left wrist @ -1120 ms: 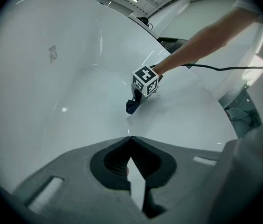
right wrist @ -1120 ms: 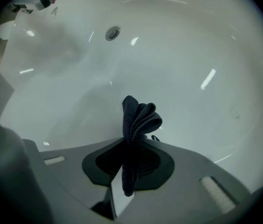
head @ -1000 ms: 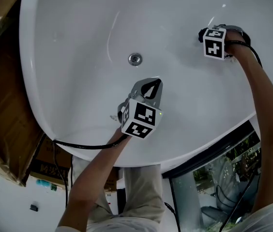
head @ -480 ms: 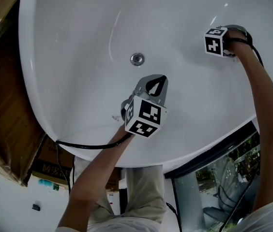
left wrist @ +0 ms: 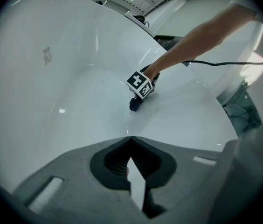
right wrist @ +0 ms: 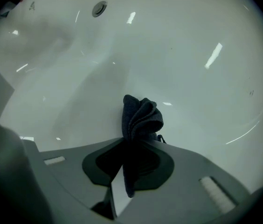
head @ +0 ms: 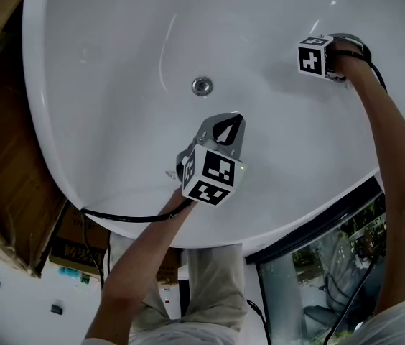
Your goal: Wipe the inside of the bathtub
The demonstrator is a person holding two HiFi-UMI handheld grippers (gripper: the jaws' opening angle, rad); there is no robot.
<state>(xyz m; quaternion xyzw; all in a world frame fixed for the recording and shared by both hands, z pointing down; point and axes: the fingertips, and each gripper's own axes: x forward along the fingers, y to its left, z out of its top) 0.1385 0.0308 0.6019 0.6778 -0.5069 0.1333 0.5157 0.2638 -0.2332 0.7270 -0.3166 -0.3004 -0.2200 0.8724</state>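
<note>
Right claw (right wrist: 131, 143): I have it clamped on a dark folded cloth (right wrist: 141, 115), which touches the inner wall of the white bathtub (head: 102, 56) at the far right. Left claw (left wrist: 130, 139): tips together, holding nothing, above the tub floor just on the near side of the drain (head: 202, 86). Its black cable (head: 131, 218) crosses the near rim.

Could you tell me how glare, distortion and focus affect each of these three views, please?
Head view: the white bathtub is bright with faint sheen streaks, and its surroundings are dark. Left gripper view: fisheye curving with black corners; the left gripper, close to the lens, looks soft. Right gripper view: streaky highlights on the bathtub, and the cloth reads nearly black.
</note>
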